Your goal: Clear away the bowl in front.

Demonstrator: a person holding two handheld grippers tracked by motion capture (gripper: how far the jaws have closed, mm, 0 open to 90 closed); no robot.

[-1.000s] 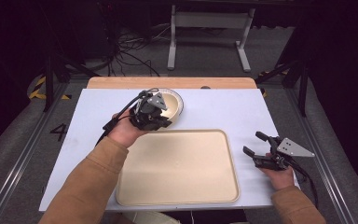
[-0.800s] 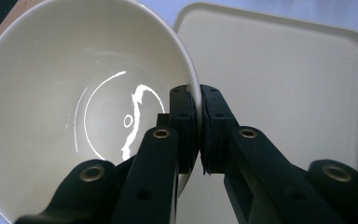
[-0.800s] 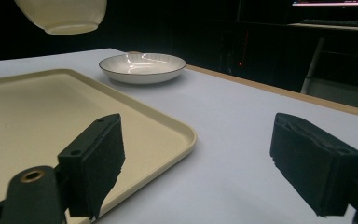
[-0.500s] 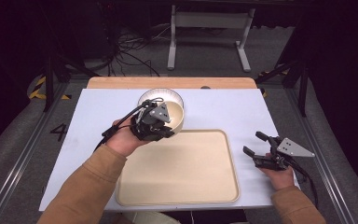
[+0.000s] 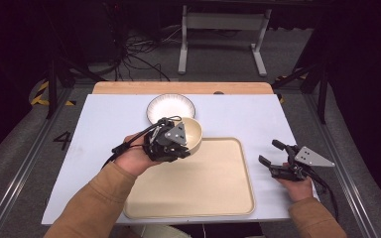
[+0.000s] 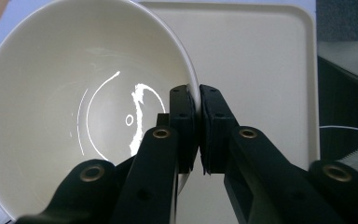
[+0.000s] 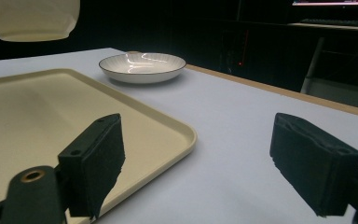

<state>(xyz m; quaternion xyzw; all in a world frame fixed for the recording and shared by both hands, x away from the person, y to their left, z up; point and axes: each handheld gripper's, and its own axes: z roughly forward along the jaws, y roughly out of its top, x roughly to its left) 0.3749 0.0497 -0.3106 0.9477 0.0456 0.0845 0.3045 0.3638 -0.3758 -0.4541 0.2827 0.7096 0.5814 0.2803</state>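
My left gripper (image 5: 184, 143) is shut on the rim of a cream bowl (image 5: 194, 133) and holds it in the air above the far left corner of the cream tray (image 5: 213, 183). In the left gripper view the two pads pinch the bowl (image 6: 74, 116) wall, one inside and one outside, with the gripper (image 6: 198, 126) over the tray (image 6: 261, 70). The bowl's underside (image 7: 30, 18) hangs at the top left of the right gripper view. A white plate with a dark rim (image 5: 170, 108) lies on the table behind the bowl. My right gripper (image 5: 274, 152) rests open, right of the tray, with nothing between its jaws.
The tray sits on a white table top (image 5: 258, 114) with a wooden strip (image 5: 178, 88) along its far edge. A metal stand (image 5: 223, 29) and cables lie on the dark floor beyond.
The left gripper has carried the bowl off the plate, toward me and to the right, over the tray's far left corner. The plate now lies uncovered. The right gripper has not moved.
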